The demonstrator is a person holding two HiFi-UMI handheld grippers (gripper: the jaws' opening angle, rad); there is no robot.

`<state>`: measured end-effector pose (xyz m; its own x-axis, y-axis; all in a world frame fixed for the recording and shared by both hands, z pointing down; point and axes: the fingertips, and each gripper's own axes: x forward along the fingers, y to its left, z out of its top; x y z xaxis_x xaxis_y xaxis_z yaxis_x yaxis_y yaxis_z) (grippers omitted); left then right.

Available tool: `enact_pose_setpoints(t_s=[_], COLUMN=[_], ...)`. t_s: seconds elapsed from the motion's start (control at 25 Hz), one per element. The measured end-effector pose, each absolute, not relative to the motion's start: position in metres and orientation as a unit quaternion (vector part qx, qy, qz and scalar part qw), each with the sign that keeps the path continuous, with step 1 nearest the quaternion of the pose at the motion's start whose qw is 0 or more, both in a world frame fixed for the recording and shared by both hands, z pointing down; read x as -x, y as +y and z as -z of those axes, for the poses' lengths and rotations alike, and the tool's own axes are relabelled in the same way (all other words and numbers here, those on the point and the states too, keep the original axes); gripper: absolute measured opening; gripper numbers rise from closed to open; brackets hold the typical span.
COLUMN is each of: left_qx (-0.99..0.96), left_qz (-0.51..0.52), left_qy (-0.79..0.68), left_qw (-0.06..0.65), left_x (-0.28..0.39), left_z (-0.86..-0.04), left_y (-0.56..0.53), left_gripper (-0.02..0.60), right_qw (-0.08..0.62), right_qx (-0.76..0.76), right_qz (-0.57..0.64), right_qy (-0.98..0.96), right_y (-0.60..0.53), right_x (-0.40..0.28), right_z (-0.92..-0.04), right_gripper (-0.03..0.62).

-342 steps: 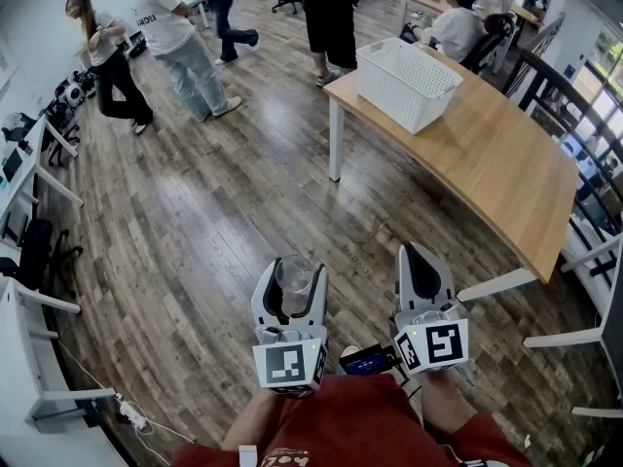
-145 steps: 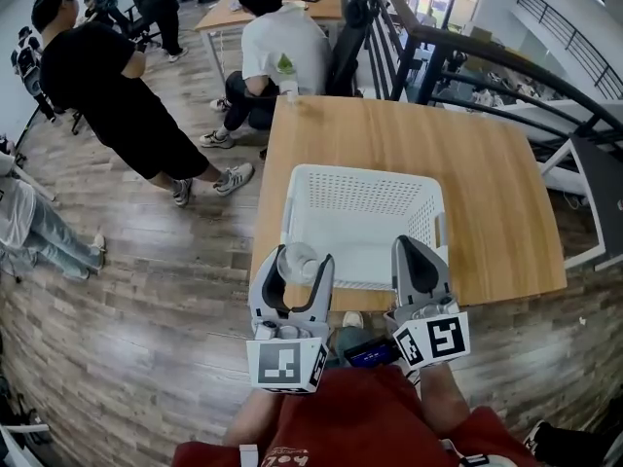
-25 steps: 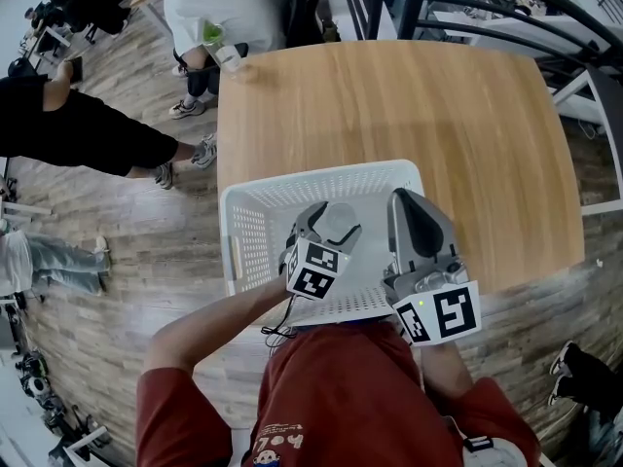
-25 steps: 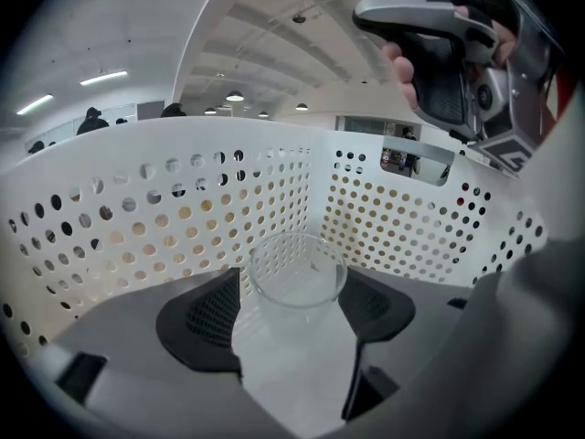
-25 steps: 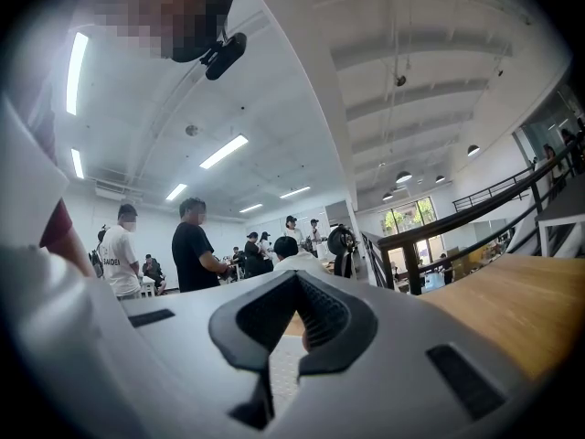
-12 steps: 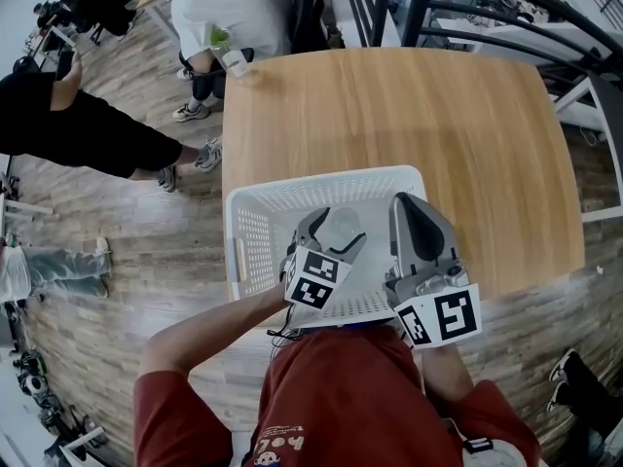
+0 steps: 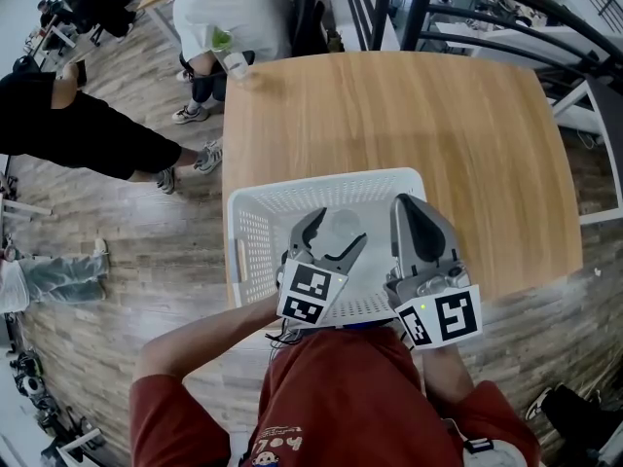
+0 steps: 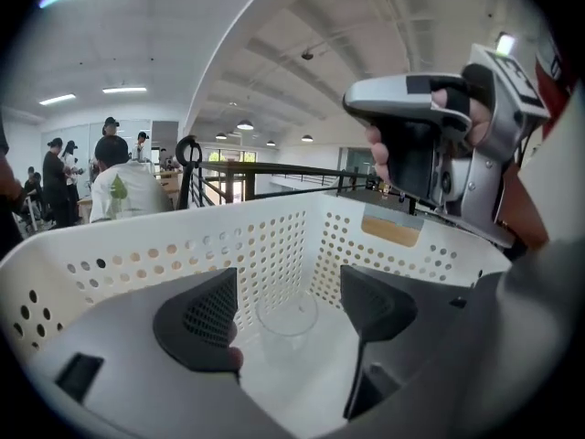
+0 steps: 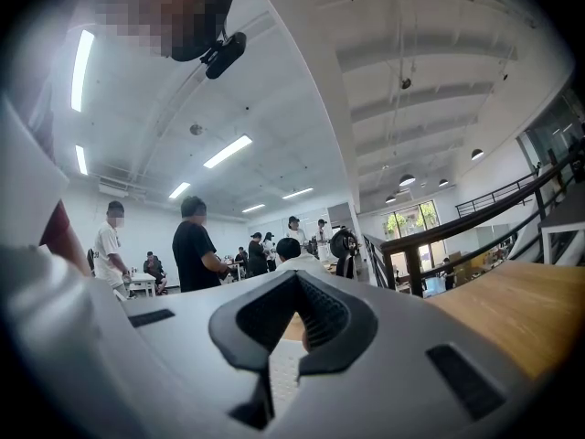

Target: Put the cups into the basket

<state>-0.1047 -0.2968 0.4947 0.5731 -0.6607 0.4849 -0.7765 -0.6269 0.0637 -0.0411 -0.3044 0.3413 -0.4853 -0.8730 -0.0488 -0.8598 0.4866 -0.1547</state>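
A clear cup stands upright on the floor of the white perforated basket, which sits at the near edge of the wooden table. My left gripper hangs over the basket with its jaws wide open. In the left gripper view the cup stands just beyond the left gripper, in line with the gap, and neither pad touches it. My right gripper hovers over the basket's right side, shut and empty. In its own view the right gripper has its jaws closed together.
A seated person in white is at the table's far left corner, beside a small bottle. A person in black stands on the wooden floor to the left. A black railing runs behind the table. The basket wall rises around the cup.
The left gripper's jaws have spread apart and let go of the cup, which now stands in the basket. The left gripper has drawn back slightly toward me. The right gripper has hardly moved.
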Motion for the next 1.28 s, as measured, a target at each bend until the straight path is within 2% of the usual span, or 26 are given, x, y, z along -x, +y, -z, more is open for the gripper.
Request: enact_pose_setpoints(t_s=[0.16,0.48,0.64,1.08,1.28], left_qx=[-0.888,-0.908,-0.906,-0.876,-0.857], left_qz=[-0.179,-0.08,-0.063,0.02,0.043], left_qy=[-0.411,-0.41,-0.412,-0.456,-0.491], left_qw=[0.101,-0.023,-0.072,-0.154,-0.15], left_x=[0.103,0.097,0.101,0.127,0.152], left_z=[-0.465,-0.396,-0.37,-0.306,-0.288], left_y=[-0.294,-0.273,-0.266,-0.238,-0.236], left_gripper=[0.341,0.339,0.339,0.337,0.317], right_qw=[0.062,0.064,0.063,0.059,0.057], right_qx=[0.503,0.501,0.502,0.499,0.497], right_qz=[0.057,0.054,0.052,0.046,0.04], right_qy=[0.86,0.861,0.861,0.863,0.865], right_y=[-0.305,-0.304,-0.304,-0.301,-0.299], right_x=[0.041,0.046,0.047,0.052,0.057], right_z=[-0.34,-0.337,-0.336,-0.333,-0.329], right_gripper=[0.005,0.005,0.005,0.005,0.005])
